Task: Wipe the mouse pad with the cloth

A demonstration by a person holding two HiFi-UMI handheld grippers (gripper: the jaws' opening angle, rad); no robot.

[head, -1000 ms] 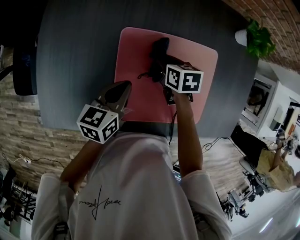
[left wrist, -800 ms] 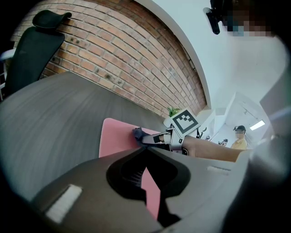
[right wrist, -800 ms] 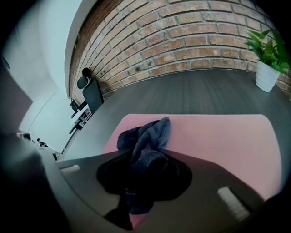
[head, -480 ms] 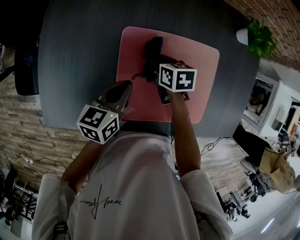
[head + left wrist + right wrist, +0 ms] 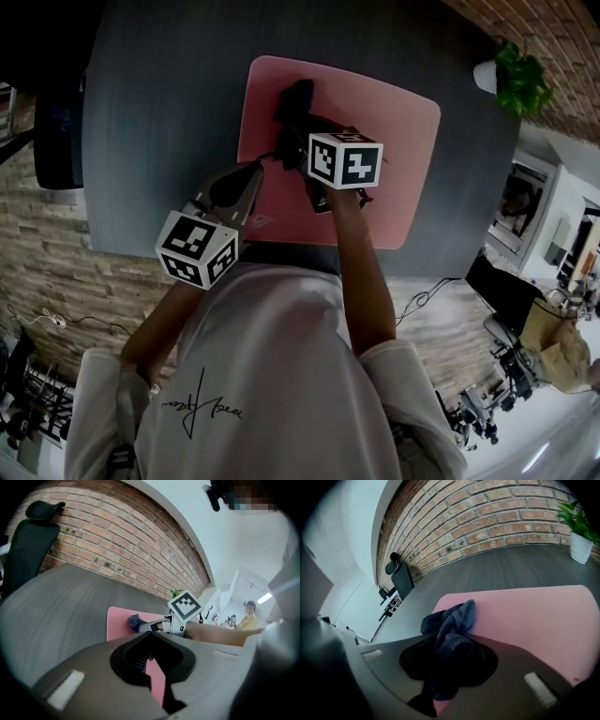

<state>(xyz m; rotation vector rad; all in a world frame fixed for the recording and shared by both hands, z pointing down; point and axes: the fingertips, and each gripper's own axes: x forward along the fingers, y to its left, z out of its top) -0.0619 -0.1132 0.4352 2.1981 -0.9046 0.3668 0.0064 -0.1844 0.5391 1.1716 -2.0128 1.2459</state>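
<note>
Pink mouse pad (image 5: 394,141) sits upper middle in the head view, on a dark grey table (image 5: 159,112). The right gripper (image 5: 450,641) has its jaws clamped on a bunched-up dark blue cloth (image 5: 452,616), and the cloth is lying on the upper left part of the pad. The left gripper (image 5: 151,633) is over at the pad's lower left edge, jaws closed together with nothing in them as far as I can see. There's a potted plant (image 5: 516,75) in the upper right corner.

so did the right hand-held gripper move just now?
Yes: right hand-held gripper slid left on the pink mouse pad, toward its left edge, gripping the dark blue cloth.
</note>
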